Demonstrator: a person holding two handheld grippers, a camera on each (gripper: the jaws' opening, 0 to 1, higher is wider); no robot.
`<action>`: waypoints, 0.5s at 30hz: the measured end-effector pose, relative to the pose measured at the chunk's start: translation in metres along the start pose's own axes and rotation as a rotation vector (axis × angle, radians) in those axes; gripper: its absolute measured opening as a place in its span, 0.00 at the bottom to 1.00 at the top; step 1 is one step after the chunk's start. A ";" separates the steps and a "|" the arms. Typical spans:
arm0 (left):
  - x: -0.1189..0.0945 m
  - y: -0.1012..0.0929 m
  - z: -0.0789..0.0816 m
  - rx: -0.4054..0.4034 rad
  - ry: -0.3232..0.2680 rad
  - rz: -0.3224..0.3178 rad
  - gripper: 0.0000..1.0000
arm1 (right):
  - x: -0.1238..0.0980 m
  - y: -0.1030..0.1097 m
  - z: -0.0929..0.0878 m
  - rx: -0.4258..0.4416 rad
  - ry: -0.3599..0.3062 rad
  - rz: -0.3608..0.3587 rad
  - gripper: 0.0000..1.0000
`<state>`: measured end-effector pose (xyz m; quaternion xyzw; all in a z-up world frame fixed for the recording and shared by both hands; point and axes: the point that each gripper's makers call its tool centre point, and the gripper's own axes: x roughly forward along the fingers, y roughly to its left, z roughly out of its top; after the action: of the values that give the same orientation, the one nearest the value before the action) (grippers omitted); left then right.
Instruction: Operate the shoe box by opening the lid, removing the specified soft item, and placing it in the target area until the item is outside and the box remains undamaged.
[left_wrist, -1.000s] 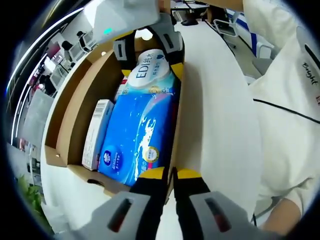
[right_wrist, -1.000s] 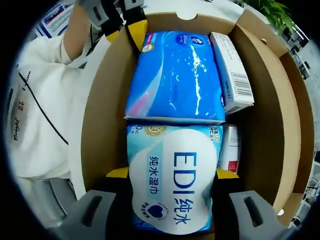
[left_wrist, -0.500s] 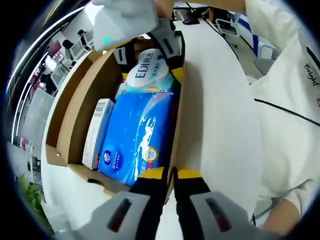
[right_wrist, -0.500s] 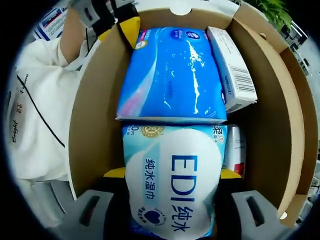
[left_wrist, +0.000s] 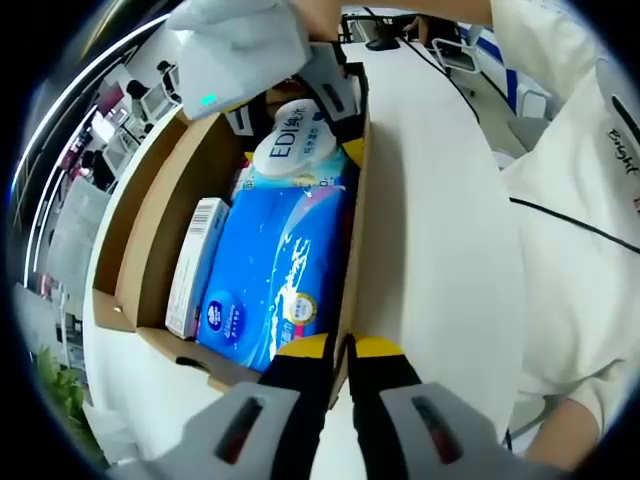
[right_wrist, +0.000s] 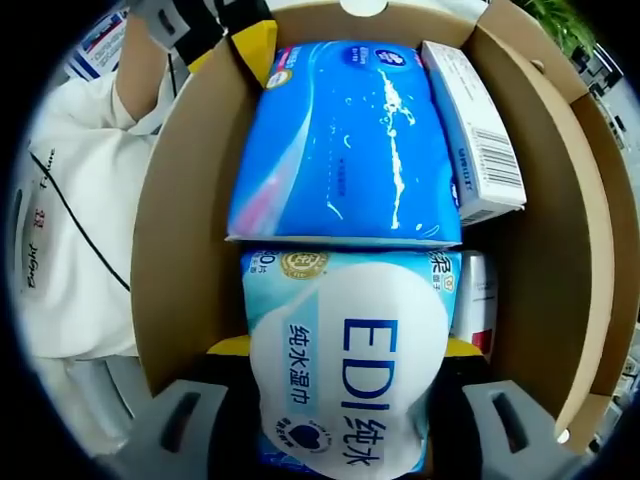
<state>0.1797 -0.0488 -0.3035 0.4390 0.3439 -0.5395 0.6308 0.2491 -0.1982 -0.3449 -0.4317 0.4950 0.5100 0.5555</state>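
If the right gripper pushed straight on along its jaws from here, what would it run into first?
Probably the blue pack, which lies just beyond the EDI wipes pack that the right gripper holds between its jaws. Past that is the cardboard box's far wall. Depth is hard to judge here.

EDI wipes pack (right_wrist: 345, 360), clamped btwn right gripper (right_wrist: 340, 400) jaws, has been raised slightly: in left gripper view its far end now sits higher vs blue pack (left_wrist: 275, 270), at approx 12 o'clock. In right gripper view shoe box (right_wrist: 185, 230) looks lower/closer since 1 s ago.
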 end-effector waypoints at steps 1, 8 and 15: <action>0.000 0.000 0.000 0.001 0.000 -0.001 0.06 | 0.000 0.001 0.001 -0.003 0.002 -0.006 0.66; 0.000 0.000 -0.001 0.009 -0.002 -0.009 0.06 | -0.003 0.023 -0.003 -0.004 0.008 0.027 0.62; 0.000 0.000 0.000 0.007 -0.002 -0.020 0.05 | -0.004 0.049 -0.009 -0.044 0.008 0.016 0.62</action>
<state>0.1796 -0.0490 -0.3040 0.4372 0.3459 -0.5474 0.6242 0.1996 -0.2022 -0.3411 -0.4420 0.4893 0.5234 0.5397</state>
